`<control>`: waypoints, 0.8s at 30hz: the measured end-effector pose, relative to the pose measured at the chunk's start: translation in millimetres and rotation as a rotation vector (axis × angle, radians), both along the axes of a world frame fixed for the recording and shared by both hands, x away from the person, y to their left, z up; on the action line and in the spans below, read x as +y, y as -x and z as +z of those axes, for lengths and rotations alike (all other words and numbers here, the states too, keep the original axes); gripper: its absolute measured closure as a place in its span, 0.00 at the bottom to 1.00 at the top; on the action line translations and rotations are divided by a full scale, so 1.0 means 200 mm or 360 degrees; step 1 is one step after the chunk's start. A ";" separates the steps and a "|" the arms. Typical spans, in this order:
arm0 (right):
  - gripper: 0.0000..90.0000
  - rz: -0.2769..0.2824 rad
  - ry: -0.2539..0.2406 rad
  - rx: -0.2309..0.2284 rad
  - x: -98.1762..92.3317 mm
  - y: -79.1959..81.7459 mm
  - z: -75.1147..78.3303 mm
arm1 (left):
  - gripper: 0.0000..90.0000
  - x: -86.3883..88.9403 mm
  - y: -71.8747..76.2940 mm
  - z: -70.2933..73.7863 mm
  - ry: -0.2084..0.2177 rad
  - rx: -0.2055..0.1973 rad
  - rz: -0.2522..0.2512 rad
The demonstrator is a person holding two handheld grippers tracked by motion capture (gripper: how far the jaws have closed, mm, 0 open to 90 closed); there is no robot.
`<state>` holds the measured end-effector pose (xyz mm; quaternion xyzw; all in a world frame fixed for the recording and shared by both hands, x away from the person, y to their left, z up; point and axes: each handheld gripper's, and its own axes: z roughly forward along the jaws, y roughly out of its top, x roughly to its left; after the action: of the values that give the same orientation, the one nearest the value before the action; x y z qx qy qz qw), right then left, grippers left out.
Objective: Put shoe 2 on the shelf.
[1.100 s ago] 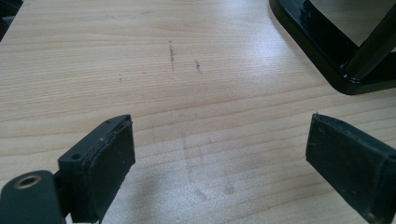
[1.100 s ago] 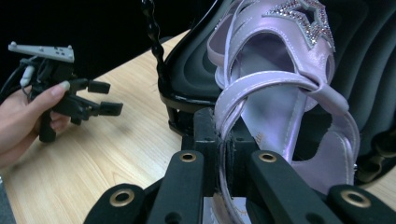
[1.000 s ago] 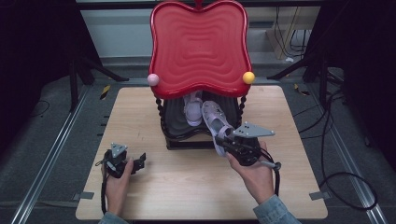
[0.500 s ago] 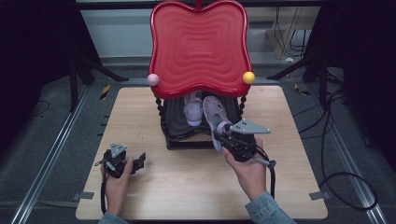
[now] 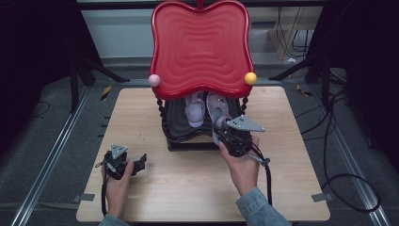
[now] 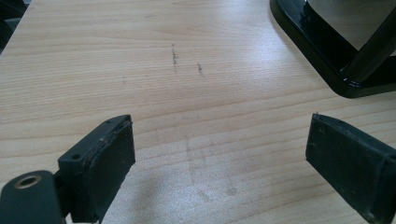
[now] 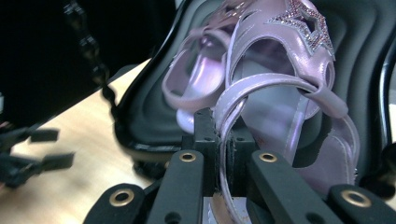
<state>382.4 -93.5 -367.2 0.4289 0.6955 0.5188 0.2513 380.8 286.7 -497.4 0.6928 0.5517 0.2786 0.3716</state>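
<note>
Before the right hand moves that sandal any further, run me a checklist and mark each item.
1. Right tongs shut on the heel strap of the pink sandal: ok, the strap is pinched between the jaws.
2. Sandal over the black lower shelf of the rack: ok, its toe points in above the shelf.
3. Sole resting flat on the shelf: cannot tell, the sandal looks tilted.
4. Second sandal clear of the held one: cannot tell, they lie close side by side.
5. Red top tray clear of the right hand: ok, the hand is in front of it.
6. Left tongs open and idle over the table: ok.
</note>
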 end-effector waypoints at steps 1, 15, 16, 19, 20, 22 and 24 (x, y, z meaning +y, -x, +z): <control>0.96 -0.0016 -0.0006 -0.0010 0.01 -0.01 0.00 | 0.08 0.00 0.00 0.00 0.0000 0.0000 0.0000; 0.96 -0.0201 -0.0020 -0.0121 0.10 -0.14 -0.06 | 0.08 -0.01 0.00 0.00 0.0004 0.0002 -0.0017; 0.96 -0.0211 -0.0021 -0.0123 0.10 -0.14 -0.06 | 0.09 -0.01 0.00 0.00 0.0006 0.0002 -0.0017; 0.96 -0.0247 0.0016 -0.0165 0.12 -0.17 -0.06 | 0.09 -0.01 0.00 0.00 0.0011 0.0004 -0.0022; 0.96 -0.0261 0.0032 -0.0182 0.13 -0.17 -0.06 | 0.09 -0.01 0.00 0.00 0.0012 0.0004 -0.0022; 0.96 -0.0282 0.0055 -0.0202 0.14 -0.19 -0.06 | 0.09 -0.01 0.00 0.00 0.0012 0.0005 -0.0023; 0.96 -0.0296 0.0068 -0.0216 0.16 -0.21 -0.06 | 0.09 -0.01 0.00 0.00 0.0014 0.0005 -0.0025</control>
<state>424.4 -61.9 -379.0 0.4499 0.6451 0.5062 0.3539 380.7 284.0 -498.2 0.6959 0.5480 0.2723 0.3759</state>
